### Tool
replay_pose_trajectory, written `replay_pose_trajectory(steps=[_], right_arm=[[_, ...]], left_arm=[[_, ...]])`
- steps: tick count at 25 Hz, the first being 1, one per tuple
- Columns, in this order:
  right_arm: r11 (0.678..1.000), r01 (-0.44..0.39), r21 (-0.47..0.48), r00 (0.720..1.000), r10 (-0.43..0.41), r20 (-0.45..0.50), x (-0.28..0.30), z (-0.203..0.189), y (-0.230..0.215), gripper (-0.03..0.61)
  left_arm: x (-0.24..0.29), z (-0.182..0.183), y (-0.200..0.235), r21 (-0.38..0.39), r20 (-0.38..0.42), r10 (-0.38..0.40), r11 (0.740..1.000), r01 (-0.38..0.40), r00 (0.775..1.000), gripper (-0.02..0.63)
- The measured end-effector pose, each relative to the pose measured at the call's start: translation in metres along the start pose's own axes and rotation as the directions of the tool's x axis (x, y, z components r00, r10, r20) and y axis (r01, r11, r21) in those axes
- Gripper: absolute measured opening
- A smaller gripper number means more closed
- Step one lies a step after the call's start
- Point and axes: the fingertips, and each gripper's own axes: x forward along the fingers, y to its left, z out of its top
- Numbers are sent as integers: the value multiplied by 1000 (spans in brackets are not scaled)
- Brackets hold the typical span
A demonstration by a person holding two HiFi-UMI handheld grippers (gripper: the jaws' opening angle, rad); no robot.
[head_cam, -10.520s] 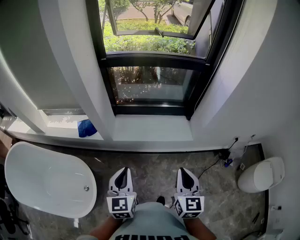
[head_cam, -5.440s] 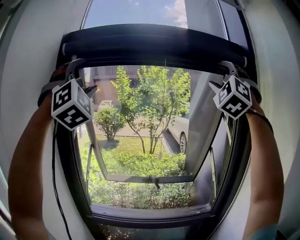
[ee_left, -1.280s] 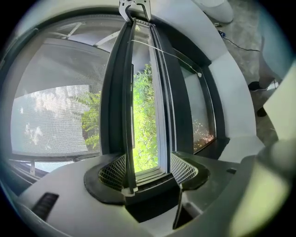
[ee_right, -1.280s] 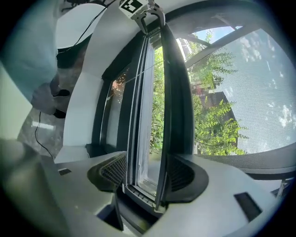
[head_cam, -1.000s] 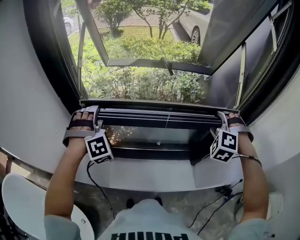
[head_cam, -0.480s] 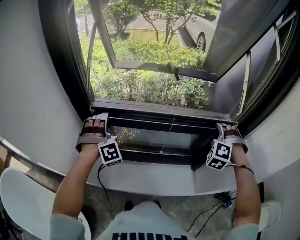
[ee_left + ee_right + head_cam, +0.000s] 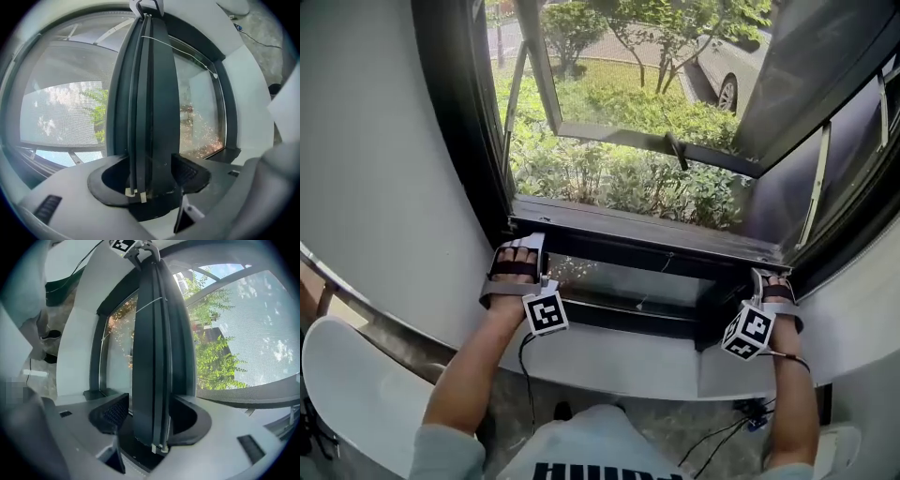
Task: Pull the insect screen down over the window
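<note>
The insect screen's dark pull bar (image 7: 647,246) lies across the middle of the head view, running slightly downhill from left to right. It sits low in the window (image 7: 469,122), just above the fixed bottom pane (image 7: 628,289). In the left gripper view the screen's mesh (image 7: 61,105) stretches away from the bar, with greenery showing through it.

The left gripper (image 7: 521,251) clasps the bar's left end, and the right gripper (image 7: 767,279) clasps its right end. In each gripper view the bar stands between the jaws with the pads against it.

Beyond the mesh an open sash (image 7: 647,141) tilts outward over shrubs (image 7: 609,178), and a car (image 7: 722,80) is parked at upper right. Below the frame runs a white sill (image 7: 619,361). A white bathtub (image 7: 352,394) fills the lower left corner.
</note>
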Motion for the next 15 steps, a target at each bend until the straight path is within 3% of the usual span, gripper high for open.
replay_pose_trajectory(steps=[5, 9, 15], right_arm=[[999, -35, 11, 999, 35, -3, -2, 0, 1, 275], [1000, -5, 17, 1000, 6, -7, 3, 1, 0, 275], [992, 117, 35, 993, -117, -9, 15, 2, 2, 242]], left_arm=[[-2, -1, 8, 28, 22, -32, 999, 32, 999, 247], [1, 0, -9, -11, 38, -89, 996, 89, 995, 249], [9, -8, -5, 86, -14, 62, 994, -61, 998, 300]])
